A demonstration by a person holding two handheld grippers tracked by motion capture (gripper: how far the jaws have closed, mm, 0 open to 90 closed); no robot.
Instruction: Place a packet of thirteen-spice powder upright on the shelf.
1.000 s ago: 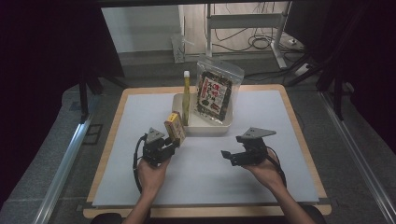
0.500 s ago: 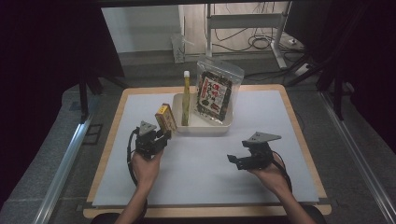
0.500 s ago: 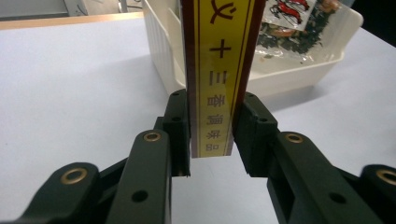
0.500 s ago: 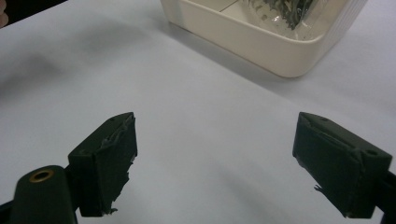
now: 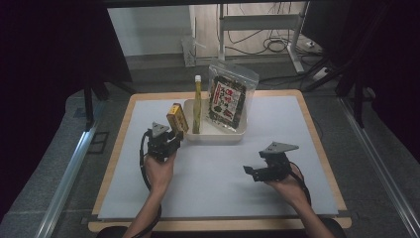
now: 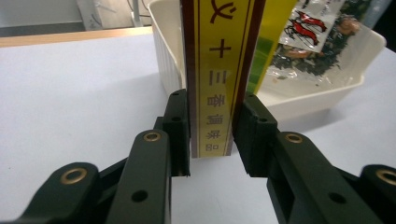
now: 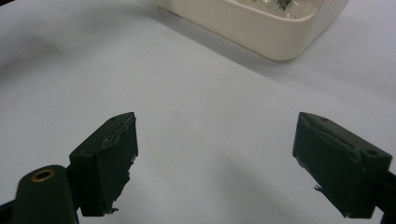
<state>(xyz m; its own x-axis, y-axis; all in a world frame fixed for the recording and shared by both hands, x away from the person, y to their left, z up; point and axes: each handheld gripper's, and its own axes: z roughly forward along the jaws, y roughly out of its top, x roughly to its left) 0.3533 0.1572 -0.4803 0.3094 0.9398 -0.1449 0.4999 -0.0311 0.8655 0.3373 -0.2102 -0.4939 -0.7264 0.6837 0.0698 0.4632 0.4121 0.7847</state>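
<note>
Left tool (image 6: 211, 135) grips the yellow box (image 6: 219, 70) beside the tray (image 5: 190, 136).

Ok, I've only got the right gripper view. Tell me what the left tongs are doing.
Observer: The left tongs are shut on a yellow box, held upright.
Operator: Say where the box sits against the tray.
Observer: Outside the tray, by its left end in the high view.
Operator: List what's in the tray.
Observer: A thin bottle and a bag of dark snacks stand in it, side by side.
</note>
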